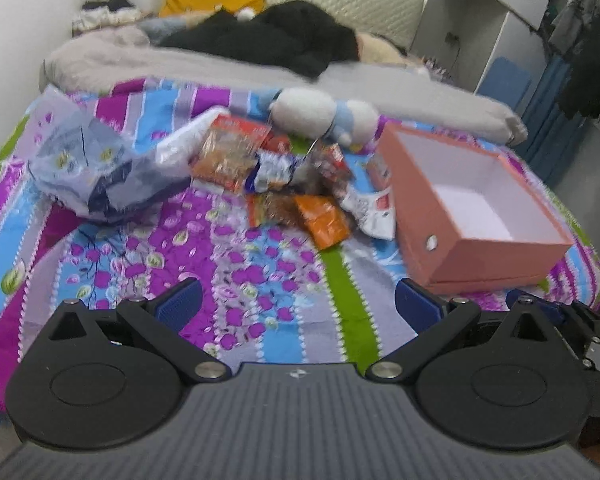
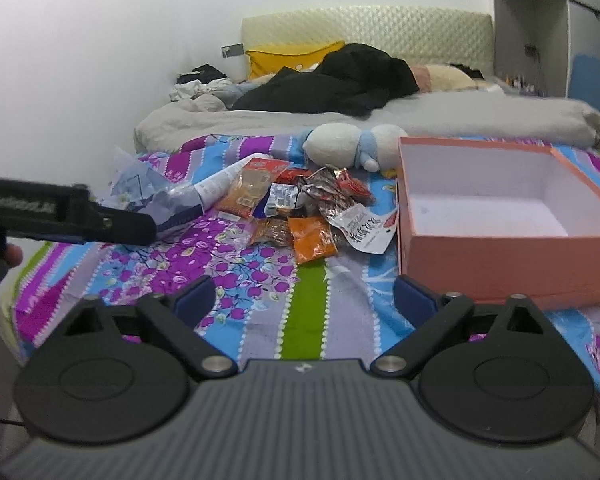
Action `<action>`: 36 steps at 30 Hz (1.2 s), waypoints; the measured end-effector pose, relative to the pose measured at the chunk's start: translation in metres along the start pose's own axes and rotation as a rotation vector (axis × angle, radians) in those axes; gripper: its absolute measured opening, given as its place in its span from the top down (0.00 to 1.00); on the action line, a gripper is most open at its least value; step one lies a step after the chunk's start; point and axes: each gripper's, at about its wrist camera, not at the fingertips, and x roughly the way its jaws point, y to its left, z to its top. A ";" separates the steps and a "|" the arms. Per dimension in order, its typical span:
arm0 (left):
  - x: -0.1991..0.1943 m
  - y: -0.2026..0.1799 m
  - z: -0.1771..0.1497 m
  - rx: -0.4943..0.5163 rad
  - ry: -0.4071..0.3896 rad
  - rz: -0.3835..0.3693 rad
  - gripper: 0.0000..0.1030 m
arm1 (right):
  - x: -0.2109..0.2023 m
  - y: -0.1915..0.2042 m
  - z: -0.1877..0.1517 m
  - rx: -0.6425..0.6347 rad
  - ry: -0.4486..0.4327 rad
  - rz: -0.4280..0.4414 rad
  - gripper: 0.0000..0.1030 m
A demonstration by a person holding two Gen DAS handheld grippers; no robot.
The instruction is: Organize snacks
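left wrist view: the left gripper (image 1: 298, 304) has its fingers spread wide with nothing between them, hovering over the striped floral bedspread (image 1: 228, 264). the pile of snack packets (image 1: 284, 184) lies ahead of the fingertips, well apart, slightly left of the pink box (image 1: 472, 252), whose near corner sits just beyond the right finger. a crumpled plastic bag (image 1: 96, 168) rests left of the pile, a plush toy (image 1: 324, 116) behind it. in the right wrist view the right gripper (image 2: 304, 300) is likewise spread and empty, the snacks ahead, the box front-right.
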 end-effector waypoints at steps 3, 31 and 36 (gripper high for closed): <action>0.020 0.013 0.002 -0.006 0.017 0.023 0.00 | 0.016 0.002 -0.004 0.015 0.018 0.017 0.14; 0.215 0.072 0.054 -0.135 0.080 -0.128 0.01 | 0.190 -0.021 -0.004 0.123 0.110 0.061 0.18; 0.253 0.074 0.059 -0.132 0.119 -0.142 0.03 | 0.216 -0.026 -0.002 0.151 0.125 0.039 0.18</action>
